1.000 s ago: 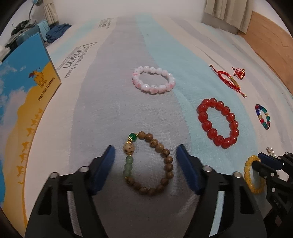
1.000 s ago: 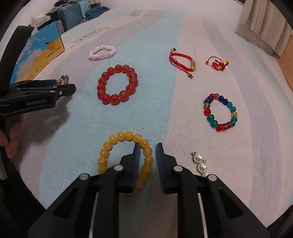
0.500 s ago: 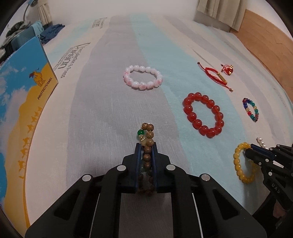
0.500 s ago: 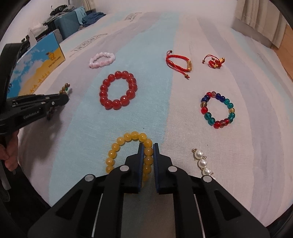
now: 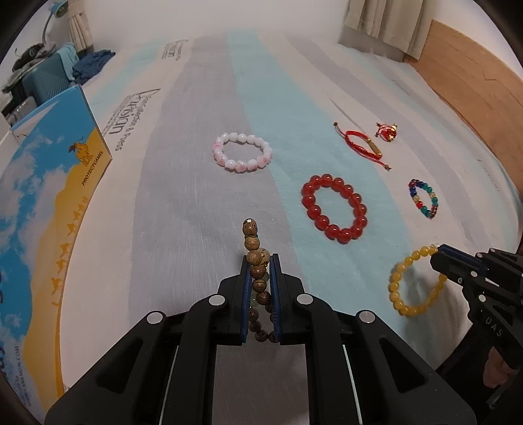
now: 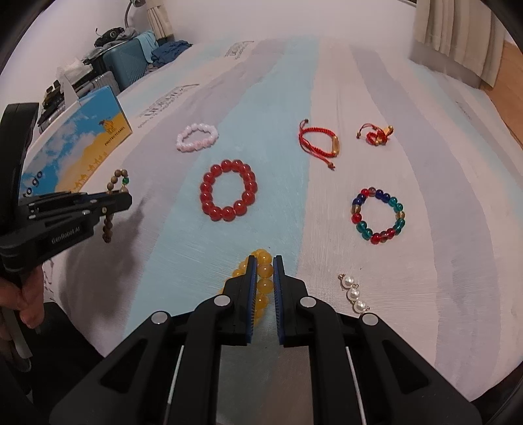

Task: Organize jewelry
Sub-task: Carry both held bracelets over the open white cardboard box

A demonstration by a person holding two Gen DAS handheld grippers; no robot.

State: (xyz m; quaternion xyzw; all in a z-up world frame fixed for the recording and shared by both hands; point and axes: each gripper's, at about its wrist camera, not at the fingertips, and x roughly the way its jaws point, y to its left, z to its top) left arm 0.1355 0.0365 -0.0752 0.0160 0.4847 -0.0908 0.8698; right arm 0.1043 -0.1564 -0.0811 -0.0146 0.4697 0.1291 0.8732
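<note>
My left gripper is shut on the brown wooden bead bracelet and holds it lifted off the bed; it also shows in the right wrist view. My right gripper is shut on the yellow bead bracelet, which hangs raised in the left wrist view. On the striped bedsheet lie a red bead bracelet, a pink-white bead bracelet, a red cord bracelet, a small red knot charm, a multicolour bead bracelet and a pearl piece.
A blue-and-yellow box stands at the left edge of the bed. A teal suitcase and clothes sit beyond the far left corner. Curtains and wooden floor are at the far right.
My left gripper closed on the wooden bracelet and lifted it. My right gripper closed on the yellow bracelet and raised it off the sheet.
</note>
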